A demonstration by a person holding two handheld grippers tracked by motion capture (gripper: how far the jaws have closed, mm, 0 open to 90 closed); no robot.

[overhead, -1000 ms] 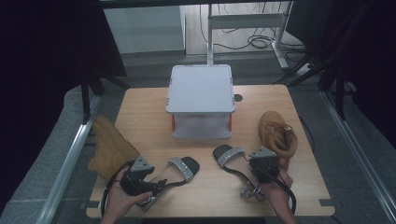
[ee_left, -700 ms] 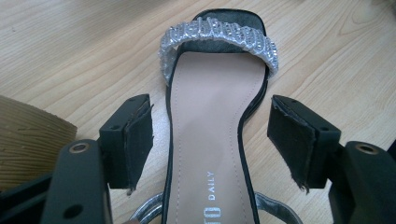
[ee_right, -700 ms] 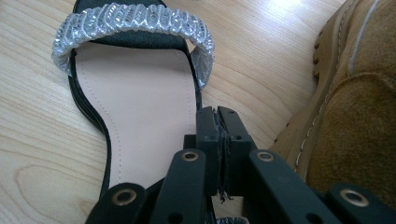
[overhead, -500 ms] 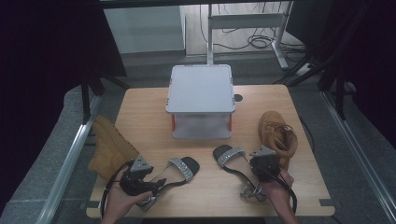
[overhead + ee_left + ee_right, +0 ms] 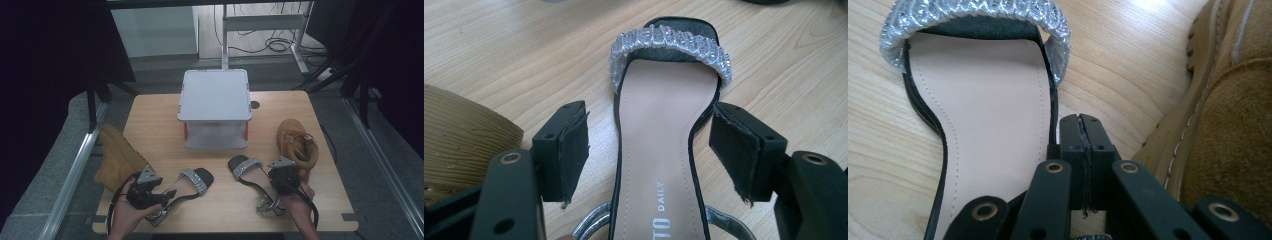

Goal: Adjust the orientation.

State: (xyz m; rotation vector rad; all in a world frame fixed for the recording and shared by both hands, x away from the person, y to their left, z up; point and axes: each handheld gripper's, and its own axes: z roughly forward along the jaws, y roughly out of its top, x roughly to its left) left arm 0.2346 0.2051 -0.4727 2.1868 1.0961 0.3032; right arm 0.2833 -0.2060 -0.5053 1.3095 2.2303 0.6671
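Two black sandals with silver beaded toe straps lie on the wooden table (image 5: 165, 120). My left gripper (image 5: 169, 195) (image 5: 654, 150) is open, one jaw on each side of the left sandal (image 5: 195, 180) (image 5: 664, 165) at mid-sole, with neither pad touching it. My right gripper (image 5: 270, 175) (image 5: 1083, 135) is shut, its jaws pressed together just off the right edge of the right sandal (image 5: 247, 167) (image 5: 993, 115). I see nothing between them. A hand holds each gripper at the table's near edge.
A white box-like stand (image 5: 215, 100) sits mid-table behind the sandals. One tan boot (image 5: 117, 157) lies at the left edge, its ribbed sole (image 5: 459, 130) close to my left gripper. The other tan boot (image 5: 297, 145) (image 5: 1233, 125) lies right beside my right gripper.
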